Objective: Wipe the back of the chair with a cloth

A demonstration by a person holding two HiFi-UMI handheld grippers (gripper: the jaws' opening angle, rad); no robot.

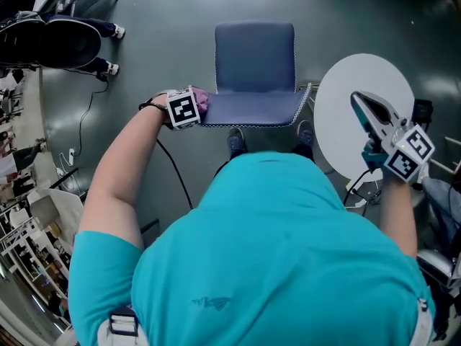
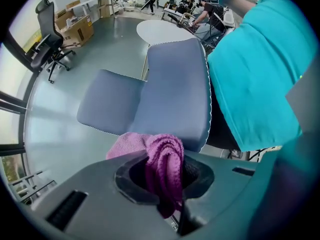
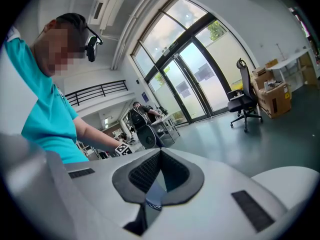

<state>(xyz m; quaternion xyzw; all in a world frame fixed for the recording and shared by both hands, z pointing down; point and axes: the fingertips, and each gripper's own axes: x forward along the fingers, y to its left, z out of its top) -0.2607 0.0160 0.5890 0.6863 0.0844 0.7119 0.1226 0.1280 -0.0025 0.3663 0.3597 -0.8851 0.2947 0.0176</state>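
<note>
Standing behind a blue chair [image 1: 253,56], a person in a teal shirt [image 1: 274,251] holds one gripper in each hand.

Left gripper [image 2: 162,176]: jaws clamped on a bunched purple cloth [image 2: 162,156] that bulges out ahead of them. The cloth sits at the top edge of the chair back [image 2: 175,96], at its left corner in the head view, and looks to be touching it.

Right gripper [image 1: 358,99]: raised over a round white table [image 1: 338,128], well apart from the chair. Its jaws are together with nothing between them.

A black cable [image 1: 175,168] trails across the grey floor. A black office chair [image 2: 47,34] and cardboard boxes [image 2: 75,30] stand far off.
</note>
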